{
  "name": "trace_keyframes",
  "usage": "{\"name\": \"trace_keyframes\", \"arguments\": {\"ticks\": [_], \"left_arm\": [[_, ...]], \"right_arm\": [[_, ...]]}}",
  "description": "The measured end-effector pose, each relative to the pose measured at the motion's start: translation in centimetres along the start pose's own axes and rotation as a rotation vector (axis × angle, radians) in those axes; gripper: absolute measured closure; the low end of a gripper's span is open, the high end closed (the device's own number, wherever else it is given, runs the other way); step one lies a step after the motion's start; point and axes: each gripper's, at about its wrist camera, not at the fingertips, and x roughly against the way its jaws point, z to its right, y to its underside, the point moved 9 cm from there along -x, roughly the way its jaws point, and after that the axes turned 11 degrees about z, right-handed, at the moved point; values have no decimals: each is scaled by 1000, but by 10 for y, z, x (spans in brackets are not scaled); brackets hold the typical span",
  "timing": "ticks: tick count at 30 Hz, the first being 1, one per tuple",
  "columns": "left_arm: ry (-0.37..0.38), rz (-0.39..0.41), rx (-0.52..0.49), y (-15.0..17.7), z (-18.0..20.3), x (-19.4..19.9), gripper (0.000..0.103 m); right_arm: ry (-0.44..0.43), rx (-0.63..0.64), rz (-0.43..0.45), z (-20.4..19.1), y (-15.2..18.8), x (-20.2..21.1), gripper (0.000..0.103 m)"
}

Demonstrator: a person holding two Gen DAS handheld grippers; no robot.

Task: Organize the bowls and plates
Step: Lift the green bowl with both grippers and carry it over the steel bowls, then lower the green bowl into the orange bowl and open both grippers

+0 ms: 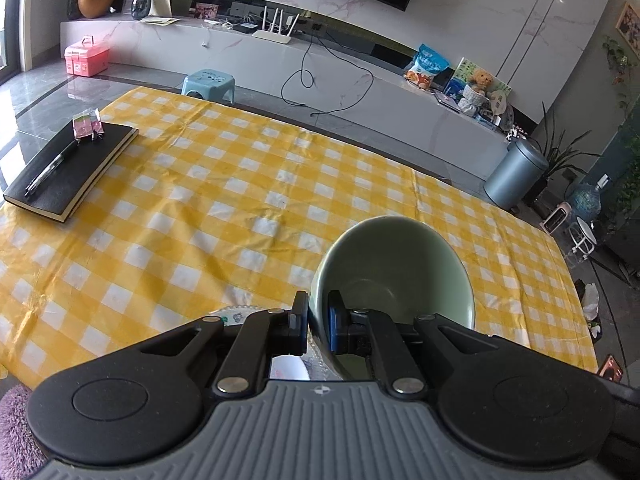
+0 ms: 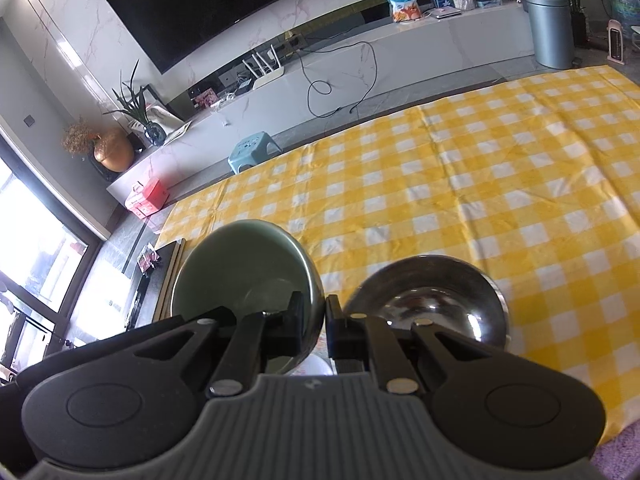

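Note:
In the left wrist view my left gripper is shut on the near rim of a pale green bowl, held tilted above the yellow checked tablecloth. A white patterned plate peeks out under the left finger. In the right wrist view my right gripper is shut on the rim of a green bowl, one finger inside and one outside. A shiny steel bowl sits right of it, behind the right finger. A white plate shows below between the fingers.
A black notebook with a pen and a small wrapper lies at the table's far left. Beyond the table are a blue stool, a pink box, a TV bench and a grey bin.

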Motion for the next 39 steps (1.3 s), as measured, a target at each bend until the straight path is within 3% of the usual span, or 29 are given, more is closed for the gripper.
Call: {"name": "trace_keyframes", "arguments": {"ticks": [13,26,39], "left_arm": [[85,-98,-68,43,47,-6,92],[51,-162,-175,59,57,-32,96],[26,-190,-248,63,57,-46,96]], "right_arm": [[80,-66,15,65,4,35,97],[173,-25,-4,90,15,14,97],[205,39,-53,92,25,-12,98]]}}
